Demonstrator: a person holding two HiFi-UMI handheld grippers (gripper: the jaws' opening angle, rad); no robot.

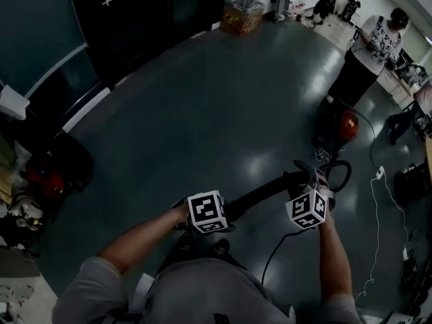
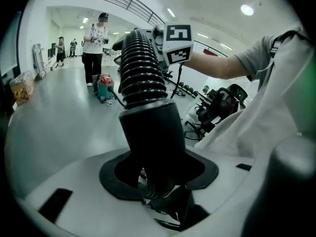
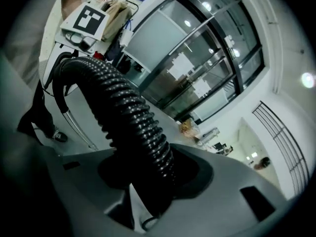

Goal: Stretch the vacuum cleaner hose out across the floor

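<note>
left gripper [image 2: 157, 194]: clamped on hose [image 2: 144, 78] cuff | right gripper [image 3: 148, 201]: clamped on hose (ribbed part, spanning both)

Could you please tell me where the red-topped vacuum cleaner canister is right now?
In the head view, the red-topped vacuum cleaner canister stands on the grey floor at right, by the feet of the standing person in black trousers, beyond the black ribbed hose.

1. Hose [image 1: 260, 193]: black, ribbed in close rings, ending in a smooth black cuff [image 2: 150, 132].
2. Marker cubes [image 1: 206, 211]: white faces bearing black square patterns.
3. Floor [image 1: 202, 100]: dark grey, glossy with pale reflections.
4. Vacuum cleaner [image 1: 348, 123]: red top.
5. Cable [image 1: 373, 201]: white.
6. Standing person's shirt [image 1: 379, 39]: white with dark print.
</note>
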